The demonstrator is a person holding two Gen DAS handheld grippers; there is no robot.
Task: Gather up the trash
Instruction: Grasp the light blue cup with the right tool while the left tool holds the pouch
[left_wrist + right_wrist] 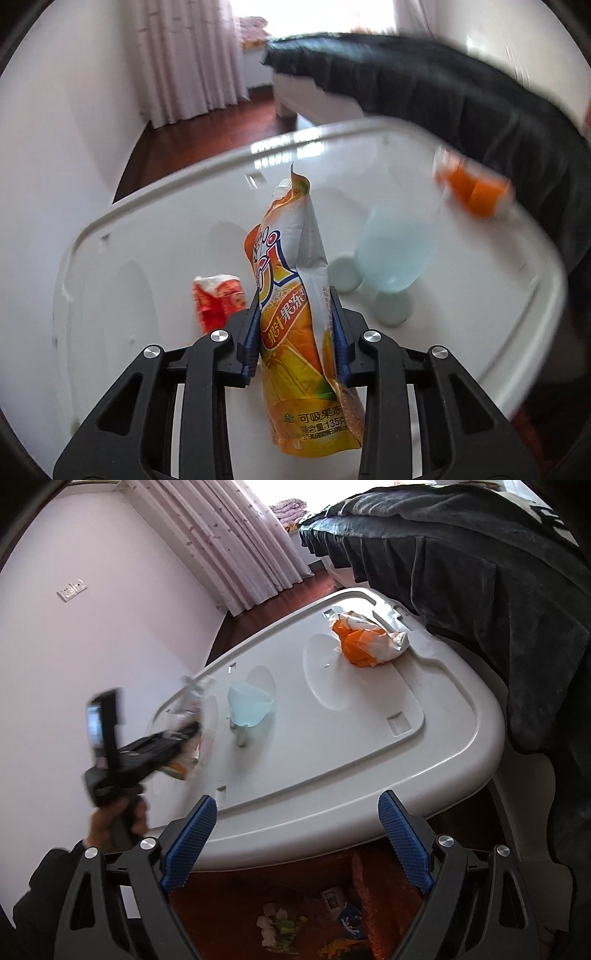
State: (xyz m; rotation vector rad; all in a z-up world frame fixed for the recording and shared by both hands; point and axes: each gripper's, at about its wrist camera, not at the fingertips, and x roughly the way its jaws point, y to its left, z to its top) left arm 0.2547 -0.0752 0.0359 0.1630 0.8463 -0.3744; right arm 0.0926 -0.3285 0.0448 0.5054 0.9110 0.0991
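My left gripper (pixel 295 332) is shut on an orange jelly-drink pouch (pixel 299 295) and holds it upright over the white table (pixel 147 236). A small red wrapper (pixel 218 299) lies on the table just left of it. A crumpled orange and silver wrapper (pixel 476 188) lies at the far right; in the right wrist view it (pixel 369 642) is at the table's far end. My right gripper (pixel 299 834) is open and empty, off the table's near edge. The left gripper (pixel 177 738) shows blurred at the left there.
A pale blue cup (pixel 249 709) lies tipped on the table; it also shows in the left wrist view (pixel 395 251). A dark blanket (pixel 480 572) hangs along the table's right side. Scraps of trash (pixel 280 926) lie below the table's near edge. A wall and curtains stand at the left.
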